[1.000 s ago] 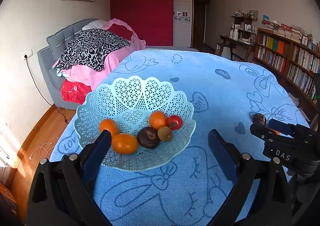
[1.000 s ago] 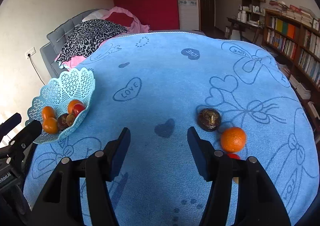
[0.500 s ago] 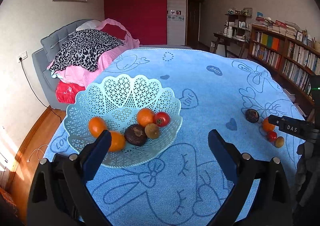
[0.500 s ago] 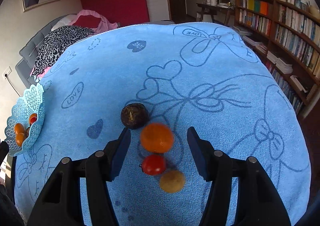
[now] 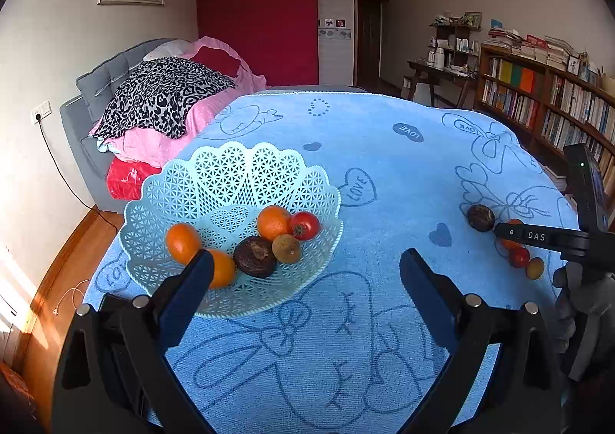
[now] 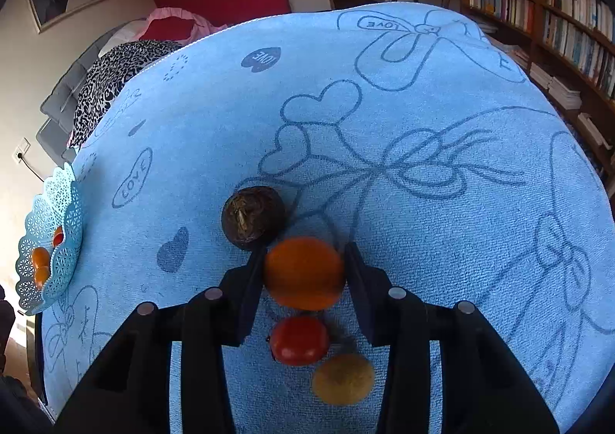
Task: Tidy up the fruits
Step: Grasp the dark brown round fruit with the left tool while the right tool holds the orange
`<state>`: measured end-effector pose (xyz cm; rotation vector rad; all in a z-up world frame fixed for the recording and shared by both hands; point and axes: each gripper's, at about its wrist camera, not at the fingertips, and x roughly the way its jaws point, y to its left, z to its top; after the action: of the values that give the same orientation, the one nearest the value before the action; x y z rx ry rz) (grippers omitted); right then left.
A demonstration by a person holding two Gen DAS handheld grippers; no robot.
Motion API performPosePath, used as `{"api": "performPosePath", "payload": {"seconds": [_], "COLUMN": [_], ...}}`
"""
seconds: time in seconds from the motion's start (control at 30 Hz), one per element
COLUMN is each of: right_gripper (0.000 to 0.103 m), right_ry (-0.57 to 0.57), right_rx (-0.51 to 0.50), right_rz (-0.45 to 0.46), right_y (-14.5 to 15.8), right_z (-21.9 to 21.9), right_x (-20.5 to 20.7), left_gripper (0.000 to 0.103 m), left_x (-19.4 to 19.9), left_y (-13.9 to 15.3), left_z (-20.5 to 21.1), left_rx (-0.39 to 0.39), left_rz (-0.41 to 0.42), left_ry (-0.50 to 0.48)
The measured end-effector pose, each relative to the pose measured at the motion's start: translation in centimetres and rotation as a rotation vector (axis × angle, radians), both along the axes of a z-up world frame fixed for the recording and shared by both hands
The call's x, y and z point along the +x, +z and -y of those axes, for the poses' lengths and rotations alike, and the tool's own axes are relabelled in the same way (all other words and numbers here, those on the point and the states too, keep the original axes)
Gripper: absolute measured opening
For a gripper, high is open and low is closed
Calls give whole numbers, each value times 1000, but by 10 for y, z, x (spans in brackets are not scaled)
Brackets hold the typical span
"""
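- While a blue towel [image 6: 423,126] covers the whole surface, the lattice basket [image 5: 230,180] sits at its left, holding six fruits.
- Left gripper [image 5: 303,272] hangs released, near the basket.
- Right gripper [image 6: 305,265] has clenched on the orange [image 6: 303,272], with the tomato [image 6: 299,340] just beside it.

The basket [image 5: 230,196] sits left of centre in the left wrist view, holding six fruits in its lower half. At the right edge, four fruits lie on the cloth [image 5: 384,165]. In the right wrist view the orange [image 6: 303,272] sits centre, between the right gripper [image 6: 303,269] fingers.
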<state>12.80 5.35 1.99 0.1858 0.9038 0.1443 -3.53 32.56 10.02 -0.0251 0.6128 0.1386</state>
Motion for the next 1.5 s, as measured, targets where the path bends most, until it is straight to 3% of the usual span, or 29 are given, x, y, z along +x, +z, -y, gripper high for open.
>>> {"api": "performPosePath", "payload": {"seconds": [0.37,0.6,0.9,1.17,1.37,1.5], "right_gripper": [40,40,40,40,40,40], "right_ry": [-13,-56,-118,-142,-172,-174], "right_rx": [31,-38,-69,-7,22,10], "right_rz": [43,104,142,129,129,134], "right_y": [15,27,21,10,6,5], "right_z": [16,36,60,71,79,76], "right_x": [-17,-29,-35,-34,-33,-34], "left_gripper": [98,98,98,98,83,64], "left_x": [14,32,72,122,158,178], "left_y": [0,-2,-10,-25,-38,-50], "left_z": [28,60,115,156,178,187], "left_rx": [43,58,67,17,-31,-67], "left_rz": [-17,-39,-90,-174,-215,-245], "left_ry": [-56,-131,-250,-344,-397,-420]}}
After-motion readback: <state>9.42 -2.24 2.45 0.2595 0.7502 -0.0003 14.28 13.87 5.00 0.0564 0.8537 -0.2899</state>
